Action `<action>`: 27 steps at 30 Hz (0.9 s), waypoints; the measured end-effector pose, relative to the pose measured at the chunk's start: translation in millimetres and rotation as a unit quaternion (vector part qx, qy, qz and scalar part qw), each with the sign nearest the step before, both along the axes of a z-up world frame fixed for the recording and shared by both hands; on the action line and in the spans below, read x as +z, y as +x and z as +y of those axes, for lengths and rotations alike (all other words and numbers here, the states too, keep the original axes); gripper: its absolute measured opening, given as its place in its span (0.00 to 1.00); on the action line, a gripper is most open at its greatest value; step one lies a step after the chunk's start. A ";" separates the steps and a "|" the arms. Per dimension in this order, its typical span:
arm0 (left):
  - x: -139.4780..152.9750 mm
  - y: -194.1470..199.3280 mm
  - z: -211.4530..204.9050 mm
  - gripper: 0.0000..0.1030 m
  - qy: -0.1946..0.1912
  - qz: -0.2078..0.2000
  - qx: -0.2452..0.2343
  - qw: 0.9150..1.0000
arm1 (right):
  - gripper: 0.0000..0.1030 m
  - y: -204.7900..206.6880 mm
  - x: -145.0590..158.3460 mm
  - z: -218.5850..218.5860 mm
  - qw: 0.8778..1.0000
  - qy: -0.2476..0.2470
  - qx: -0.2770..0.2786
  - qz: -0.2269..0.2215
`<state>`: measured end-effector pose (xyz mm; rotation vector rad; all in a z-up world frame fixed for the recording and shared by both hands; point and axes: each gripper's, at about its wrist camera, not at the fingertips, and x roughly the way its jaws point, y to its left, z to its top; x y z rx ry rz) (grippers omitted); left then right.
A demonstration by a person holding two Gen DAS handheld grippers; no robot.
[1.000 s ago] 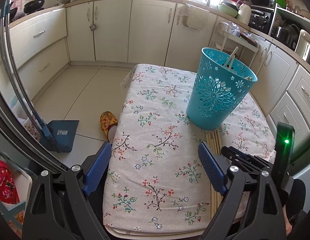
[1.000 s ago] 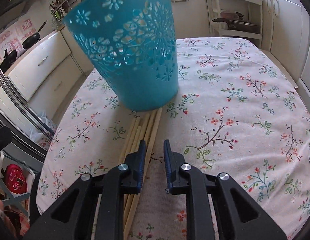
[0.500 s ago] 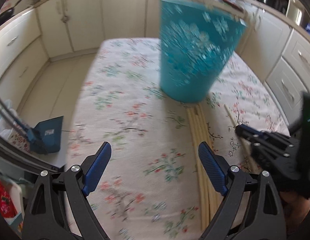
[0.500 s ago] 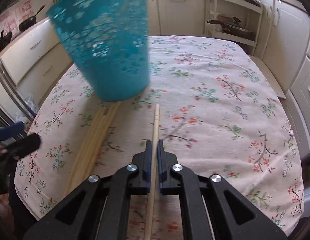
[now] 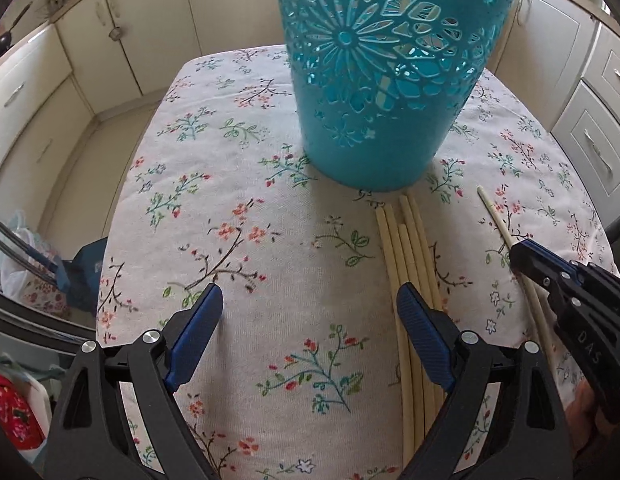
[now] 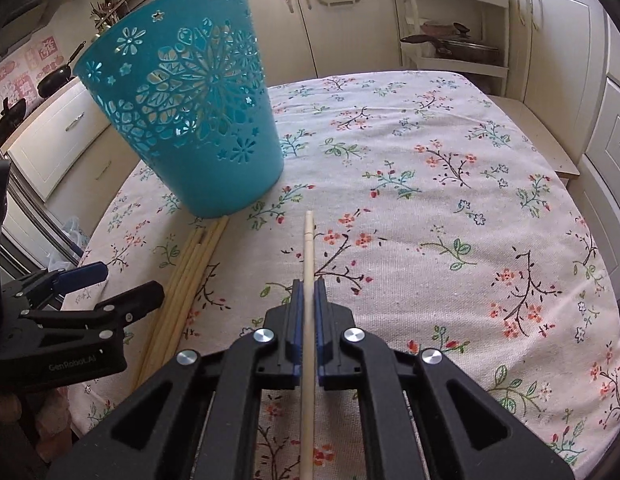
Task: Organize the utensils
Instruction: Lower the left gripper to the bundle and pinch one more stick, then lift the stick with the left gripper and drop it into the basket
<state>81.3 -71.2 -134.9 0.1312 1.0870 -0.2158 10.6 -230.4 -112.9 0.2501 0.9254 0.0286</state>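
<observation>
Teal basket point(image 6: 189, 120) holds sticks; right gripper point(image 6: 308, 292) clamps chopstick point(image 6: 307, 248).

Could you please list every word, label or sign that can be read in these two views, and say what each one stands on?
"DAS": on the black body of the right hand-held gripper, seen from the left wrist view.
"GenRobot.AI": on the black body of the left hand-held gripper, faint, seen from the right wrist view.
Pink wall stickers with Chinese characters: too blurred to read.
The turquoise cut-out plastic basket bears no text.
</observation>
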 end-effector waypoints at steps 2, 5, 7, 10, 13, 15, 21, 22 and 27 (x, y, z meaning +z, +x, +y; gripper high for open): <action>0.1 2.2 -3.4 0.80 0.002 0.002 -0.005 1.000 | 0.06 -0.1 -0.2 -0.3 1.000 0.003 -0.001 0.000; -3.0 3.5 -7.0 0.72 0.003 0.003 -0.012 1.000 | 0.06 0.2 -0.9 -1.2 1.000 0.003 -0.001 0.000; -2.3 3.0 -8.2 0.63 0.001 0.000 -0.018 1.000 | 0.06 0.0 -0.8 -1.5 1.000 0.004 -0.001 -0.001; 0.4 2.7 -9.1 0.32 -0.002 -0.002 -0.032 0.999 | 0.06 -0.4 -1.0 -1.0 1.000 0.004 -0.001 -0.001; 3.5 5.8 -7.9 0.06 -0.018 0.016 -0.050 0.998 | 0.06 -0.4 -0.8 -0.7 1.000 0.003 -0.001 -0.002; 9.9 3.4 -3.2 0.04 -0.032 0.028 -0.061 0.997 | 0.06 -0.5 -1.1 -1.6 1.000 0.007 -0.002 -0.002; 92.3 -18.3 29.6 0.04 -0.096 -0.016 -0.081 0.992 | 0.06 -0.4 -1.9 -4.0 1.000 0.019 -0.004 -0.002; 118.7 -21.2 35.7 0.04 -0.112 -0.040 -0.084 0.989 | 0.06 -0.2 -1.9 -3.8 1.000 0.019 -0.004 -0.002; 208.3 -13.4 37.2 0.04 -0.150 -0.153 -0.086 0.973 | 0.06 -0.1 -1.8 -5.1 1.000 0.023 -0.005 -0.002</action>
